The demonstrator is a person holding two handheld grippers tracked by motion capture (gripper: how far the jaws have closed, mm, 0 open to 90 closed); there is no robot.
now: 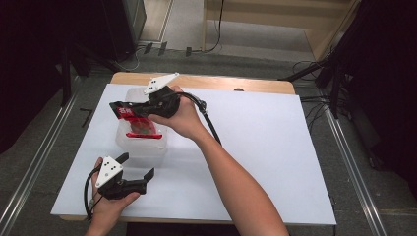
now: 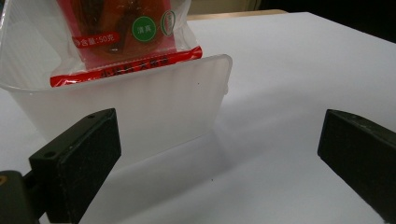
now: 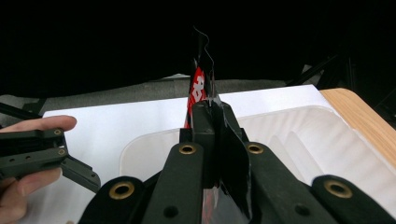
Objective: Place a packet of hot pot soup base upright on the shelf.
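Observation:
My right gripper (image 1: 147, 104) is shut on the top edge of a red and clear snack packet (image 1: 139, 125), which hangs down into a translucent white plastic container (image 1: 142, 145) at the left of the white table. In the right gripper view the jaws pinch the packet's dark top seam (image 3: 205, 100) over the container (image 3: 299, 140). My left gripper (image 1: 137, 164) rests near the table's front edge, open, just in front of the container. In the left gripper view its two black fingers (image 2: 79, 158) stand wide apart before the container wall (image 2: 154, 112), with the packet (image 2: 126, 32) inside.
A white sheet (image 1: 265, 147) covers the wooden table, whose bare edge (image 1: 221, 81) shows at the back. Dark stands and cables surround the table on the floor. A cable (image 1: 209, 118) trails from my right gripper along the forearm.

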